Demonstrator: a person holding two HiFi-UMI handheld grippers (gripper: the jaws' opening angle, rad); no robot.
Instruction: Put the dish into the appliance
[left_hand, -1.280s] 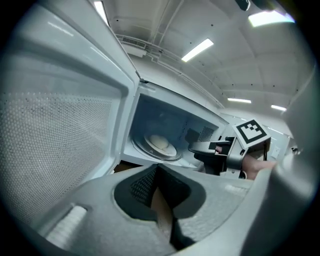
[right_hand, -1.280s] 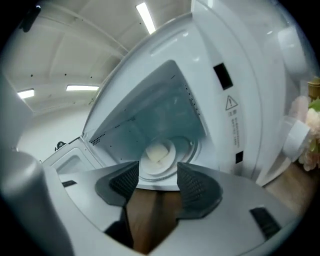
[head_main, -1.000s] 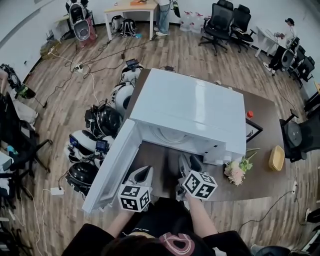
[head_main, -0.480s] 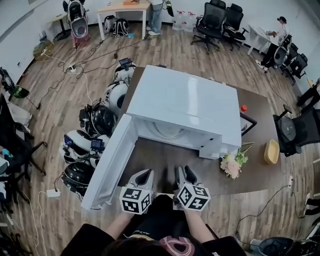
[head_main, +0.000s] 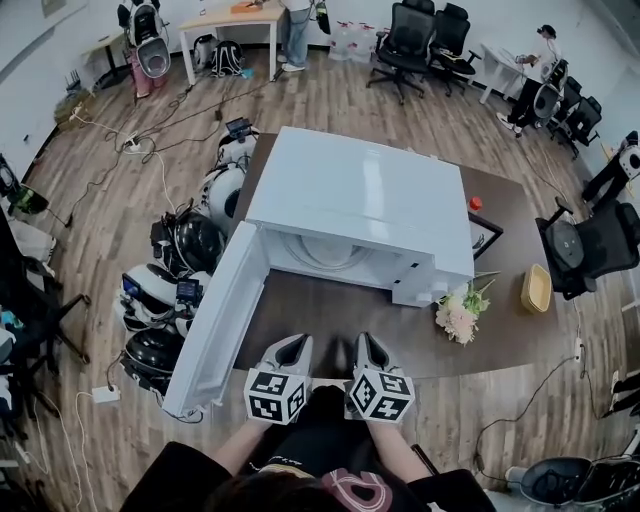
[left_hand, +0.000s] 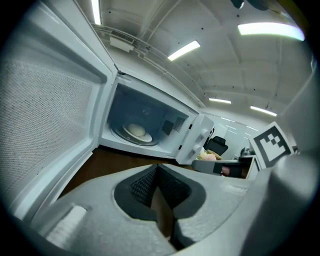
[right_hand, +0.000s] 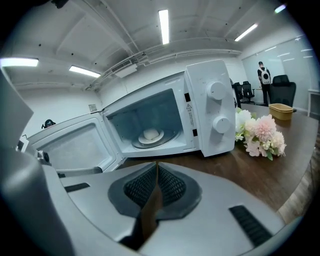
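The white microwave (head_main: 360, 195) stands on the brown table (head_main: 330, 315) with its door (head_main: 215, 320) swung wide to the left. A white dish (left_hand: 137, 131) carrying a pale bun rests on the turntable inside, and the right gripper view shows this dish (right_hand: 151, 135) too. My left gripper (head_main: 298, 343) and right gripper (head_main: 366, 340) hover side by side at the table's front edge, well short of the cavity. The left gripper (left_hand: 157, 166) is shut with nothing in it. The right gripper (right_hand: 156, 165) has just been closing and is shut with nothing between its pads.
A bunch of pink and white flowers (head_main: 457, 315) lies to the right of the microwave, with a yellow basket (head_main: 535, 288) and a small red object (head_main: 475, 203) beyond. Helmets and gear (head_main: 190, 245) crowd the floor on the left. Office chairs (head_main: 590, 245) stand on the right.
Both grippers have drawn back from the microwave toward the table's front edge. The right jaws went from open to shut, holding nothing.
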